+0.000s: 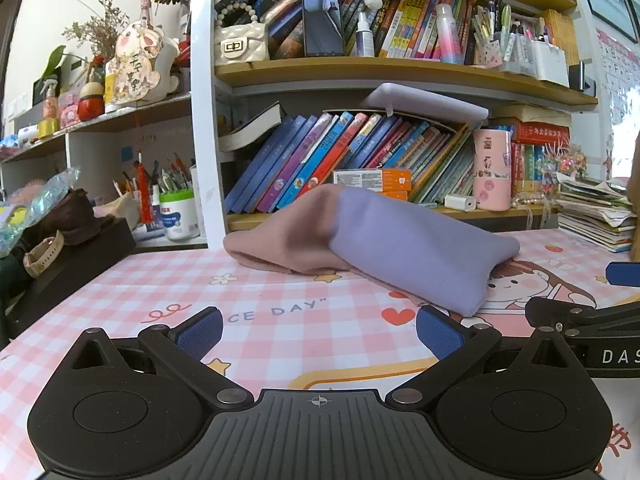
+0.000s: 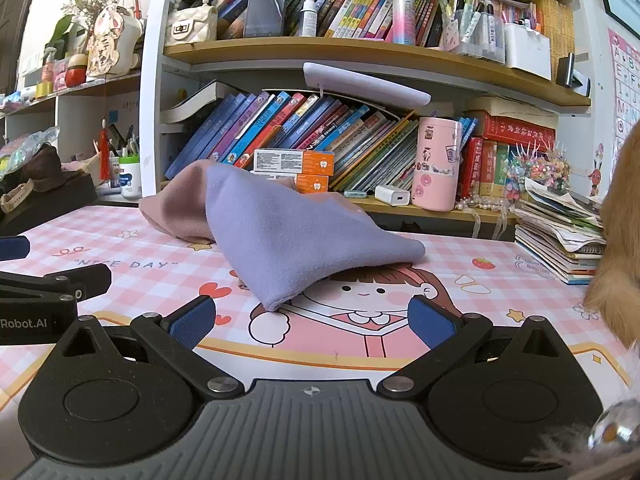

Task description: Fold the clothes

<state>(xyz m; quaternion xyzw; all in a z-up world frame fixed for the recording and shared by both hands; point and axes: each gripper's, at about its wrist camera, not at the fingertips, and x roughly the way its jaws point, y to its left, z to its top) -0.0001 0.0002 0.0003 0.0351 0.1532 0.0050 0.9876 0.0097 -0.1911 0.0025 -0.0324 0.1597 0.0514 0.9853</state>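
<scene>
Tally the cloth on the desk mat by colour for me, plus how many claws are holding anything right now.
Purple cloth: 1
Pink cloth: 1; whether it is a separate piece or one two-tone garment, I cannot tell
Claws holding cloth: 0; left claw and right claw are both open above the mat
Total cloth colours: 2

You can read "NICE DAY" on the pink checked bench mat [image 2: 132, 265], "Robot.AI" on the left gripper [image 2: 24, 323] body, and "DAS" on the right gripper [image 1: 620, 356] body.
</scene>
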